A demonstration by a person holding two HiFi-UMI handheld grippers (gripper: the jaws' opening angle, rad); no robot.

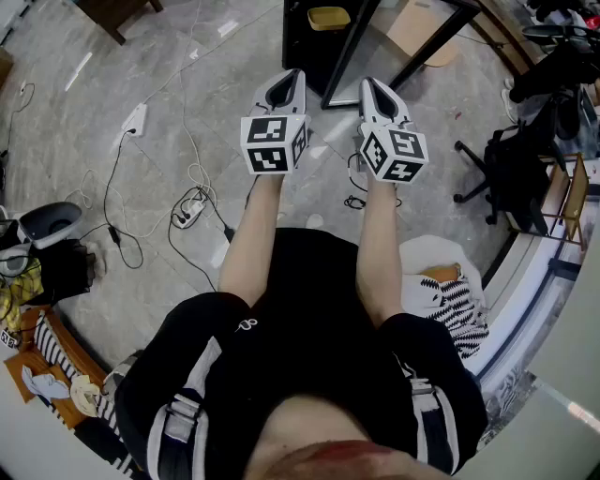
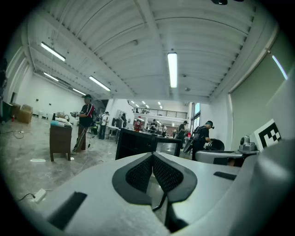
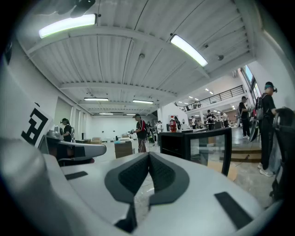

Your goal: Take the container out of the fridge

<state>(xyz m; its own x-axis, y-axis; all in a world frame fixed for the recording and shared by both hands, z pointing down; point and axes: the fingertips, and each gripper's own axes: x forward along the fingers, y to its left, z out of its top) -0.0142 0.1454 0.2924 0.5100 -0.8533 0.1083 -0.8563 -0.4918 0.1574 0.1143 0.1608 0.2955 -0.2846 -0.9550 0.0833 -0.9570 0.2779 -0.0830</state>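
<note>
Person standing, bare forearms held out front, a gripper in each hand, side by side and level above the floor (image 1: 94, 112). Left gripper (image 1: 289, 82): jaws pressed together at the tips, nothing between them. Right gripper (image 1: 375, 92): same, tips meeting, empty. Loose cables (image 1: 192, 202) trail over the floor to the left, off the line ahead. Just beyond the grippers stands the fridge (image 1: 305, 47), a low black cabinet, its glass door (image 1: 349, 56) swung open toward the right. The container (image 1: 328, 17) sits inside, high in the opening, yellow (only its top shows from above; how deep it goes can't be told). Neither gripper touches fridge or container. Step in hand, as I read it: the approach, with the door already out of the way and the reach not yet begun. The next move calls for leaning or stepping in, spreading one gripper's jaws before they enter the opening, and lining them across the container's rim or sides. The right gripper is nearer the door and would need to keep off its frame. The second gripper may be wanted for support if the container proves wide.
</note>
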